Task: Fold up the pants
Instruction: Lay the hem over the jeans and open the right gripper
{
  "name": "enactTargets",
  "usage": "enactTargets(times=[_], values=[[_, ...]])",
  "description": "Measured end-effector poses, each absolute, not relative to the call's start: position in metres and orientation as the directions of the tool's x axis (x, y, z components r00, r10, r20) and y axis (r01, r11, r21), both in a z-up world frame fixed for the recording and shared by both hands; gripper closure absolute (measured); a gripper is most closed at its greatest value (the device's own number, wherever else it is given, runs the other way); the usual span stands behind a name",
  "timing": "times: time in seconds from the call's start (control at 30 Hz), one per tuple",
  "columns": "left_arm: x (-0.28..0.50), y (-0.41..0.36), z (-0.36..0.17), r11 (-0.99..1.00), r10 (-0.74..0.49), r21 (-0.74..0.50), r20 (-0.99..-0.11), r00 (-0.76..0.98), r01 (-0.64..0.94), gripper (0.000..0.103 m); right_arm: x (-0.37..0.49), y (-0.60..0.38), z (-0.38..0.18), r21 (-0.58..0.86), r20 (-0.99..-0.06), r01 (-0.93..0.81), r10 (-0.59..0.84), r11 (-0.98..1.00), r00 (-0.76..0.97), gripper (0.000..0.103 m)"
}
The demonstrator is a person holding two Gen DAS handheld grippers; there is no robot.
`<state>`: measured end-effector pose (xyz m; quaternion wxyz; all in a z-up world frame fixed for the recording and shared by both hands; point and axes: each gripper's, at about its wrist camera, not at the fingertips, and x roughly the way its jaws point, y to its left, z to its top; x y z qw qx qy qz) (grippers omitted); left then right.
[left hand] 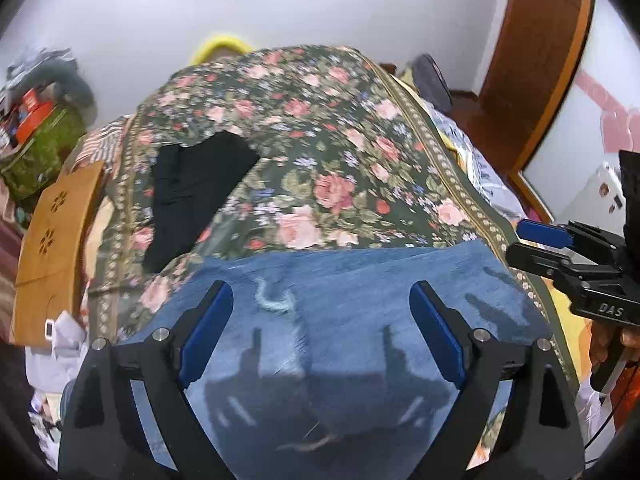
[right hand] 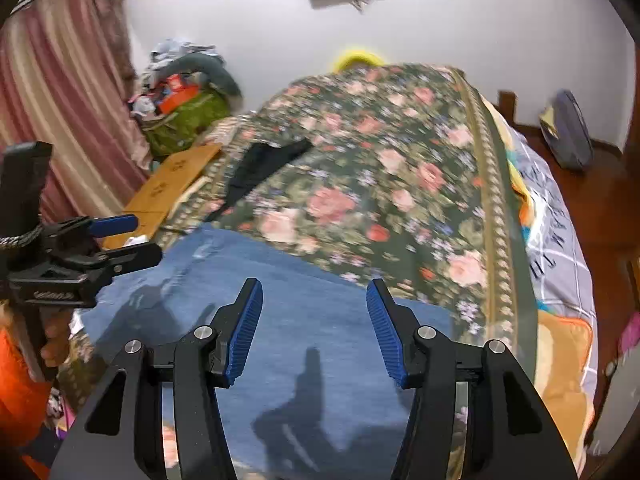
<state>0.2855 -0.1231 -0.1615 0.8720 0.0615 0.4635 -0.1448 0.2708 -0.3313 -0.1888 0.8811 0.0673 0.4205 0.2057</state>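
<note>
— Denim first: where are the pants?

— The blue jeans [left hand: 344, 320] lie flat on the near end of the floral bedspread [left hand: 320, 152], right under both my tools. Their far edge runs straight across the bed, and on the right they reach almost to the spread's patterned border.

— And your tools?

— My left gripper [left hand: 320, 332] hangs above the denim with its blue pads spread wide, nothing between them. My right gripper [right hand: 314, 328] is released too, jaws apart over the same cloth. From each camera I see the other tool off to the side, its fingers parted.

— Any containers about?

— A green bag [right hand: 188, 120] stands by the wall beyond the bed's left side, heaped with clothes and an orange box [right hand: 178, 94]; I cannot make out more through the blur.

— What else is on the bed?

— A black garment [left hand: 192, 192] lies folded toward the left, well apart from the jeans. A wooden board [left hand: 52, 232] sits along the left edge of the bed.

— Room to move?

— Beyond the jeans the spread stretches bare to the wall, apart from that black piece. On the right the border strip [right hand: 496, 216] runs along the edge, then a grey checked sheet [right hand: 560, 248] falls away toward the wooden floor [right hand: 600, 184].
</note>
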Motion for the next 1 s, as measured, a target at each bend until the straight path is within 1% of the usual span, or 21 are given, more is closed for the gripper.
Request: enactTargets(times=[0.1, 0.2, 0.27, 0.33, 0.4, 0.53, 0.77, 0.9, 1.0], values=[[0.296, -0.143, -0.177, 0.942, -0.175, 0.001, -0.851, 0.495, 0.336, 0.013, 0.280, -0.335, -0.210, 0.303, -0.745, -0.294, 0.417, 0.907, 0.520, 0.052], [0.303, -0.157, -0.200, 0.934, -0.146, 0.020, -0.890, 0.432, 0.357, 0.013, 0.283, -0.331, -0.237, 0.272, -0.792, -0.298, 0.389, 0.915, 0.472, 0.053], [0.302, -0.160, -0.213, 0.929, -0.127, 0.034, -0.906, 0.403, 0.369, 0.013, 0.282, -0.330, -0.255, 0.276, -0.818, -0.303, 0.388, 0.912, 0.424, 0.053], [0.298, -0.163, -0.231, 0.922, -0.082, 0.072, -0.925, 0.372, 0.381, 0.013, 0.273, -0.332, -0.262, 0.275, -0.809, -0.314, 0.395, 0.909, 0.435, 0.052], [0.290, -0.161, -0.239, 0.922, -0.079, 0.077, -0.921, 0.381, 0.379, 0.010, 0.267, -0.334, -0.262, 0.262, -0.811, -0.334, 0.394, 0.905, 0.431, 0.052], [0.275, -0.154, -0.239, 0.923, -0.079, 0.087, -0.911, 0.406, 0.376, 0.008, 0.250, -0.345, -0.262, 0.293, -0.794, -0.308, 0.409, 0.905, 0.449, 0.052], [0.255, -0.145, -0.232, 0.931, -0.072, 0.100, -0.892, 0.446, 0.351, 0.008, 0.227, -0.354, -0.260, 0.296, -0.792, -0.247, 0.382, 0.923, 0.477, 0.049], [0.244, -0.132, -0.228, 0.946, -0.089, 0.068, -0.886, 0.454, 0.318, 0.008, 0.215, -0.358, -0.257, 0.276, -0.795, -0.225, 0.353, 0.935, 0.493, 0.046], [0.235, -0.120, -0.221, 0.954, -0.085, 0.064, -0.877, 0.473, 0.291, 0.008, 0.209, -0.358, -0.253, 0.238, -0.801, -0.207, 0.313, 0.949, 0.511, 0.042]])
